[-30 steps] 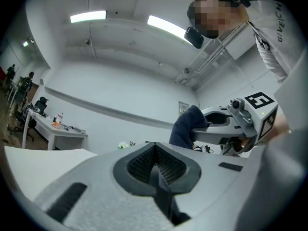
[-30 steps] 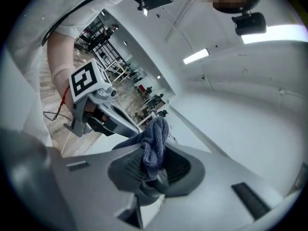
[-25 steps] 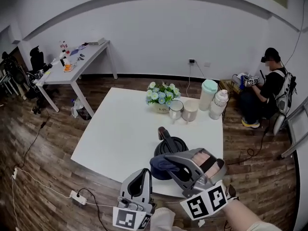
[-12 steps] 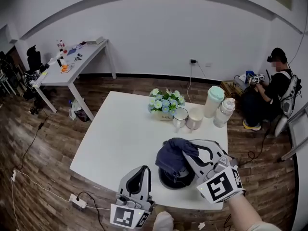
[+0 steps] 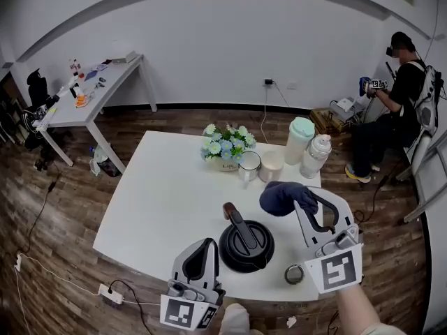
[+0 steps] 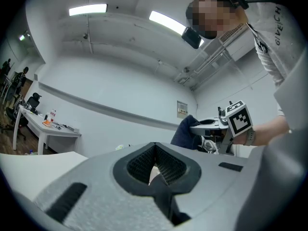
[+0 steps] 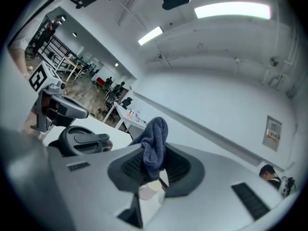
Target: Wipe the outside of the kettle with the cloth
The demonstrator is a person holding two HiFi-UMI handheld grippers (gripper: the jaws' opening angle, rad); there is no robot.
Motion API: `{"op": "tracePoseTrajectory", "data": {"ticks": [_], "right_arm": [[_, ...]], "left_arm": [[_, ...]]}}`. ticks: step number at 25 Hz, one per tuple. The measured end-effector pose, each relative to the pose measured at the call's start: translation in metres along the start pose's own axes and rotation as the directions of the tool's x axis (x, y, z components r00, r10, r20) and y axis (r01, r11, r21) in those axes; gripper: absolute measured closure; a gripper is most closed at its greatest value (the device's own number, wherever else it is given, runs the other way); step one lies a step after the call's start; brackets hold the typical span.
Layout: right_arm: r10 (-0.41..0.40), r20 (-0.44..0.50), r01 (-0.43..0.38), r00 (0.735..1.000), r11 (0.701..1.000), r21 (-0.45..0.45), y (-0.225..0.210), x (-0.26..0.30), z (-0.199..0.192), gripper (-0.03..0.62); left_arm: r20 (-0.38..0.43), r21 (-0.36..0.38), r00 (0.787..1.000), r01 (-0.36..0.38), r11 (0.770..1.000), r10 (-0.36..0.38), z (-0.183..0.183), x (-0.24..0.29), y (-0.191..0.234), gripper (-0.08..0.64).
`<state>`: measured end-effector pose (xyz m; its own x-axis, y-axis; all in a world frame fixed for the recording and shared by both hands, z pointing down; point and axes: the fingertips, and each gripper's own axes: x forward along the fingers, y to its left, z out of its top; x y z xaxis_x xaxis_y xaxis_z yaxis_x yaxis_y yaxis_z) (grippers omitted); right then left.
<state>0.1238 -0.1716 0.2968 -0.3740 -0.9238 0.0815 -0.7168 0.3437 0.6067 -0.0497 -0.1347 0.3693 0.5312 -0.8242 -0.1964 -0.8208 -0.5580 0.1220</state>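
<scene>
Just beside the kettle (image 5: 244, 246), the right claw (image 5: 302, 202) pinches the cloth (image 5: 281, 197)

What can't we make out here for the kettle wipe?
Kettle: head view looks straight down on it, so its outer wall barely shows; right gripper view loses its lower part behind that gripper's body.
Cloth: bunched in the right gripper, the pinched part hidden by the jaws.
Small round thing near the kettle, head view: too small to identify.
Print on the flower pot: too small to read.

Black kettle (image 5: 246, 246) upright; dark blue cloth (image 5: 283, 196) bunched
</scene>
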Motion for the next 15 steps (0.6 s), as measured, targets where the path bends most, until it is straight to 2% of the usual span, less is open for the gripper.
{"op": "tracePoseTrajectory", "data": {"ticks": [2, 4, 6, 9, 15], "right_arm": [[-0.054, 0.049, 0.054, 0.997, 0.999, 0.005, -0.009, -0.004, 0.01, 0.537], [-0.034, 0.048, 0.032, 0.998, 0.999, 0.029, -0.005, -0.004, 0.007, 0.537], [0.078, 0.003, -0.078, 0.997, 0.995, 0.059, 0.017, -0.004, -0.003, 0.537], [0.244, -0.031, -0.239, 0.969, 0.965, 0.112, 0.057, -0.017, -0.013, 0.537], [0.357, -0.031, -0.34, 0.933, 0.909, 0.24, 0.095, -0.057, -0.016, 0.537]], "left_arm": [[0.003, -0.001, 1.0, 0.001, 1.0, -0.001, 0.001, 0.001, -0.002, 0.552], [0.006, -0.001, 1.0, -0.001, 1.0, 0.001, 0.003, -0.001, -0.003, 0.554], [0.0, -0.014, 1.0, -0.003, 1.0, 0.003, 0.004, -0.004, -0.006, 0.554], [-0.006, -0.026, 1.0, -0.009, 1.0, 0.009, 0.005, -0.008, -0.008, 0.554], [0.001, -0.006, 1.0, -0.02, 1.0, 0.02, 0.003, -0.019, -0.011, 0.554]]}}
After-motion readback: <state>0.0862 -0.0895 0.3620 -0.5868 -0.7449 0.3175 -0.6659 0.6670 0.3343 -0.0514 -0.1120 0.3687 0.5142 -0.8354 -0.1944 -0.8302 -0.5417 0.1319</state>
